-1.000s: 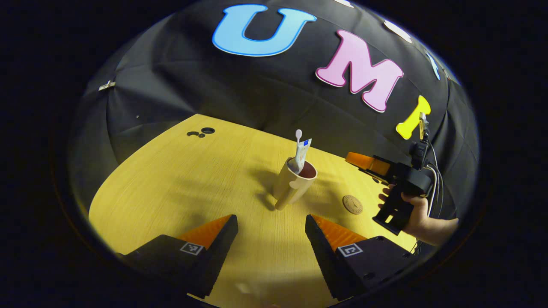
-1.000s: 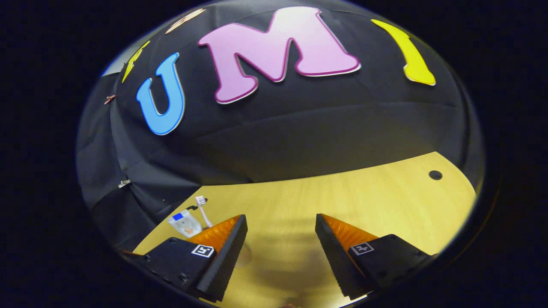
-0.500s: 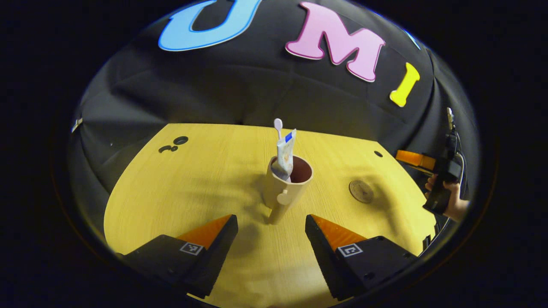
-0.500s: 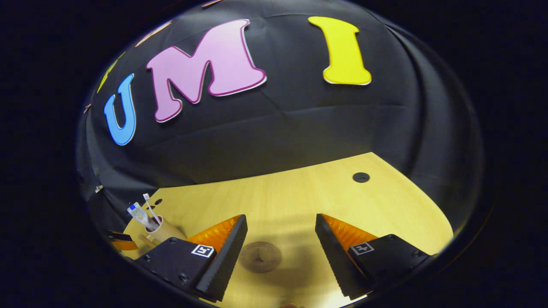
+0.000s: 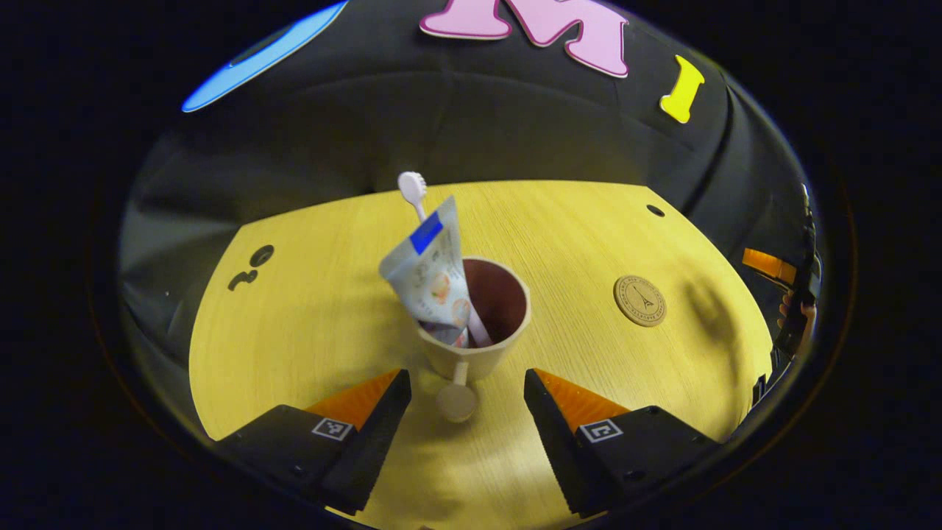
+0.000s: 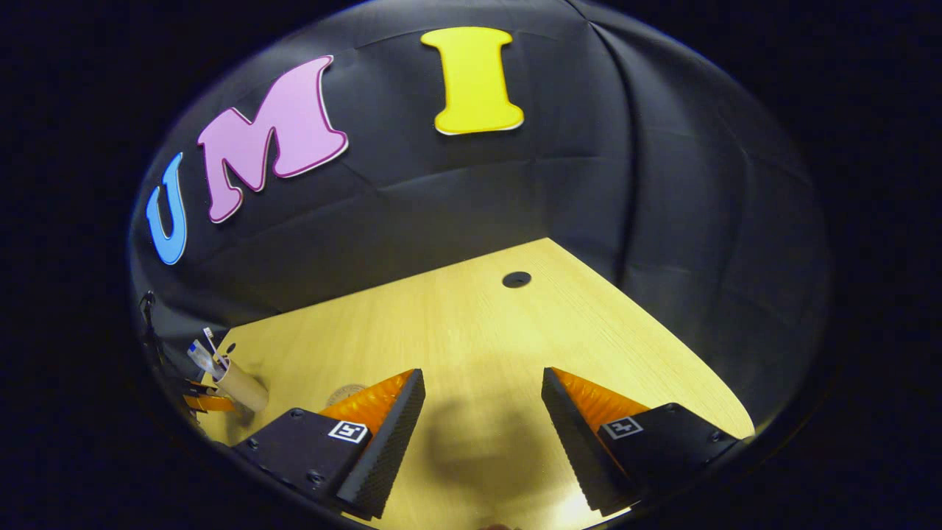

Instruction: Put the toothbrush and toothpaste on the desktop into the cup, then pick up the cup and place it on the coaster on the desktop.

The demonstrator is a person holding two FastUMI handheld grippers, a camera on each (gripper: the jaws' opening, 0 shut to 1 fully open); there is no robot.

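A: What has changed for you in the last second?

B: Your left gripper [image 5: 464, 401] has closed in on the cup [image 5: 475, 324]. A second ago the cup stood well ahead; now it sits just beyond the jaws, its knobbed handle [image 5: 457, 397] reaching into the gap between them. Your right gripper [image 6: 482, 419] has pulled away to the side, and the coaster [image 5: 639, 300] that lay between its fingers is now off beside them.

A: So where does that leave the task?

B: The toothbrush [image 5: 413, 193] and toothpaste [image 5: 430, 269] are in the cup already, so I'd judge you're lining up the pick. The cup stands upright on the counter [image 5: 309, 309], the coaster apart to its right.

A: Which way do they point?

B: Long axes run up out of the cup, both leaning away to the left, bristles topmost. The handle points straight at you.

A: And the jaws?

B: Both pairs are spread wide, gripping nothing.
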